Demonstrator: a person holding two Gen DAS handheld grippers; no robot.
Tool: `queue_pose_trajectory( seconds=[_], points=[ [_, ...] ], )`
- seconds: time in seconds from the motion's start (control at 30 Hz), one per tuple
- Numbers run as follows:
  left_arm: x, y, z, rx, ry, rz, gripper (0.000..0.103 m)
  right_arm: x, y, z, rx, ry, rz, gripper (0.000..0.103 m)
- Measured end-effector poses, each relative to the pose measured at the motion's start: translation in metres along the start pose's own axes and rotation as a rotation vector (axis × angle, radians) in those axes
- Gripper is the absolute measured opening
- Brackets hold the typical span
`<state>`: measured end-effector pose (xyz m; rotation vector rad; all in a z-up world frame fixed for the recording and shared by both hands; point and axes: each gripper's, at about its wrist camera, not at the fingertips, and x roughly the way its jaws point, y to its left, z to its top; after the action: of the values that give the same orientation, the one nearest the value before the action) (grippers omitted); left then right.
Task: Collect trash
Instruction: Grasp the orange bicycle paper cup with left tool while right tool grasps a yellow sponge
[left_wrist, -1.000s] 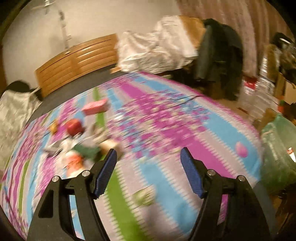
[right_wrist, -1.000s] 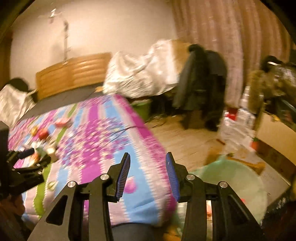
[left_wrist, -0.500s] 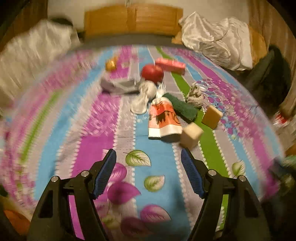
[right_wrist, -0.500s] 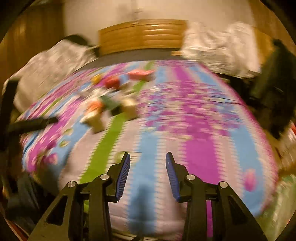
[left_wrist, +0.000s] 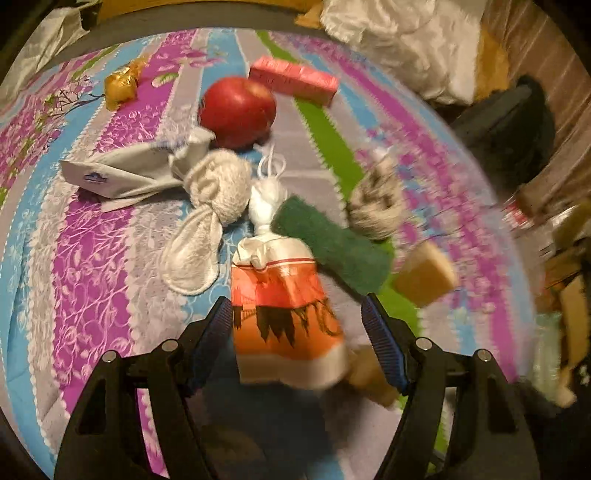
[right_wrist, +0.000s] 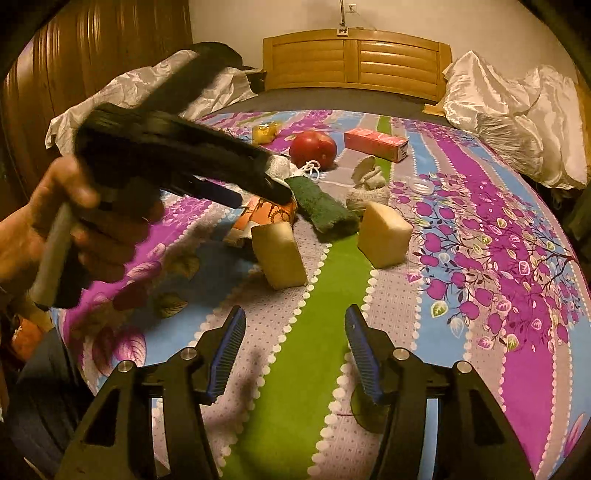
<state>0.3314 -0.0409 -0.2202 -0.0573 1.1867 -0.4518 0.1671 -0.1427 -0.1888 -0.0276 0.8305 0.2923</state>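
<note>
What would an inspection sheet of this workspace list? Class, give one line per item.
Surface: floral striped bedspread.
Job's things: orange-and-white bag, gold wrapper, pink box.
Clutter: red apple, green scouring pad, two yellow sponges, rolled socks.
Grippers: left gripper open, straddling the bag; right gripper opening, nothing between.
Cables: nothing seen.
Surroundings: wooden headboard, white sheets.

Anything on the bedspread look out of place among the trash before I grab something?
Yes: a whole red apple sits among the litter, beside a sealed pink box. Both look intact, unlike the crumpled orange bag between the left gripper's open jaws.
</note>
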Motion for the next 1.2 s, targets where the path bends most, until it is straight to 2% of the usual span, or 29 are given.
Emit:
queue_pose_trajectory(
  seconds=[0.03,0.07,0.1,0.13,0.17,0.27,0.4,0.5,0.57,0.67,0.83,0.87,1.0,1.03,1.07,1.2],
  points=[
    [0.007,-0.001,0.000,0.005,0.011,0.022,0.067,0.002,-0.002,0.002,0.003,0.001,0.001,0.058],
    [0.014,-0.002,-0.002,0.008,0.026,0.047,0.057,0.005,-0.003,0.004,0.008,0.002,0.004,0.058],
    [0.017,-0.003,-0.005,0.022,0.022,0.096,0.051,0.008,-0.004,0.008,0.016,0.000,0.010,0.058],
    [0.014,-0.004,-0.008,0.039,0.006,0.120,0.039,0.010,-0.005,0.010,0.018,-0.001,0.016,0.058],
    [0.007,0.000,-0.011,0.027,0.001,0.098,0.035,0.013,-0.005,0.013,0.018,-0.002,0.020,0.058],
    [-0.019,0.016,-0.024,-0.052,-0.047,0.056,0.035,0.021,-0.001,0.021,0.002,-0.007,0.037,0.058],
    [-0.059,0.038,-0.051,-0.101,-0.110,0.074,0.034,0.038,0.011,0.030,-0.078,0.014,0.067,0.058],
    [-0.077,0.054,-0.068,-0.139,-0.127,0.104,0.035,0.051,0.022,0.034,-0.152,0.046,0.079,0.058],
    [-0.083,0.060,-0.075,-0.154,-0.129,0.122,0.035,0.055,0.023,0.036,-0.133,0.071,0.120,0.058],
    [-0.089,0.068,-0.086,-0.159,-0.130,0.139,0.035,0.058,0.021,0.039,-0.061,0.097,0.180,0.075],
    [-0.089,0.070,-0.096,-0.179,-0.117,0.138,0.035,0.069,0.039,0.033,-0.069,0.143,0.226,0.076],
    [-0.088,0.070,-0.097,-0.178,-0.115,0.143,0.035,0.072,0.043,0.032,-0.072,0.148,0.230,0.074],
    [-0.091,0.064,-0.100,-0.155,-0.129,0.160,0.035,0.075,0.048,0.032,-0.031,0.140,0.284,0.047],
    [-0.092,0.063,-0.100,-0.149,-0.132,0.166,0.035,0.074,0.050,0.032,-0.035,0.134,0.287,0.044],
    [-0.094,0.063,-0.100,-0.147,-0.136,0.172,0.035,0.072,0.052,0.032,-0.041,0.128,0.290,0.033],
    [-0.100,0.063,-0.102,-0.158,-0.149,0.175,0.035,0.059,0.054,0.034,-0.043,0.098,0.287,0.029]
  ],
)
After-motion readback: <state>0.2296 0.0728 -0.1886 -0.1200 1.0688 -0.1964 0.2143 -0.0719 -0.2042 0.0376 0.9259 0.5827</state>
